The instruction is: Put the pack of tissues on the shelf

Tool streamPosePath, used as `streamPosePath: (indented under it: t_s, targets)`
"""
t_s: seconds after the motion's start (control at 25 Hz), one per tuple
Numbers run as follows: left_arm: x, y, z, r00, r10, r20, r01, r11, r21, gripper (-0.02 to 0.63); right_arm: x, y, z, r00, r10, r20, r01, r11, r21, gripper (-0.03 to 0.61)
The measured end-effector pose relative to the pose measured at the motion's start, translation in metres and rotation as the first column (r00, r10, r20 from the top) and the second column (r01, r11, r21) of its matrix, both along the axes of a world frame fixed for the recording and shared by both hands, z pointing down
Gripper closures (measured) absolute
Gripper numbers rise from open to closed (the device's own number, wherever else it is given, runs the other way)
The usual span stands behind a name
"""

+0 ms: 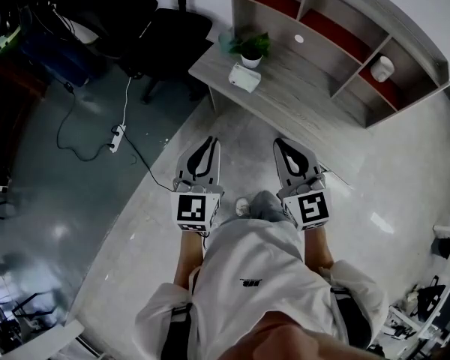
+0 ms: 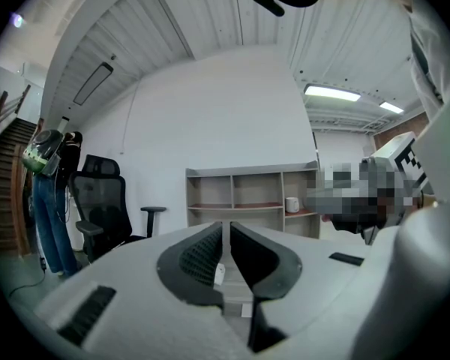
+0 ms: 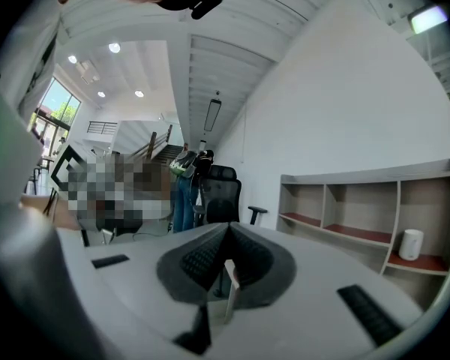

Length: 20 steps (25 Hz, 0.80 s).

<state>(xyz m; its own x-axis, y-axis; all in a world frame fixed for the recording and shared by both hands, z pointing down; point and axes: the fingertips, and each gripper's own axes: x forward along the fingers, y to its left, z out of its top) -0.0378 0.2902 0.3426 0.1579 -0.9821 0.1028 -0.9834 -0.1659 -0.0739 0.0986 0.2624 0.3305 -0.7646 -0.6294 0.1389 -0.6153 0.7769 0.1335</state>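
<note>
The pack of tissues [image 1: 244, 77], a small white block, lies on the grey wooden desk [image 1: 300, 96] beside a potted plant [image 1: 250, 49]. The shelf unit [image 1: 337, 28] with red-lined compartments stands along the desk's far side. My left gripper [image 1: 208, 142] and right gripper [image 1: 283, 142] are held side by side over the floor, well short of the desk. Both point toward the desk, jaws closed tip to tip with nothing between them. In the left gripper view the left gripper [image 2: 226, 227] faces the shelf unit [image 2: 247, 199]. In the right gripper view the right gripper [image 3: 226, 229] has the shelf unit [image 3: 360, 208] at its right.
A white cup-like object [image 1: 382, 68] sits in a right-hand shelf compartment. A black office chair [image 1: 169, 32] stands left of the desk. A power strip [image 1: 116, 137] and its cable lie on the floor at left. A person [image 2: 49, 201] stands by the stairs.
</note>
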Motion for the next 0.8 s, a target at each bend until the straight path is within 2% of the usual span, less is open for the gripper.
streamPosePath:
  t_s: [0.4, 0.8]
  targets:
    - [-0.013, -0.032, 0.006, 1.000, 0.002, -0.003, -0.002, 1.000, -0.011, 0.580, -0.013, -0.031, 0.000, 0.999, 0.002, 0.035, -0.003, 1.000, 0.028, 0.552]
    - [-0.019, -0.075, 0.012, 1.000, -0.001, -0.006, 0.001, 1.000, -0.016, 0.580, -0.020, -0.076, 0.006, 0.999, 0.004, 0.038, -0.005, 1.000, 0.018, 0.552]
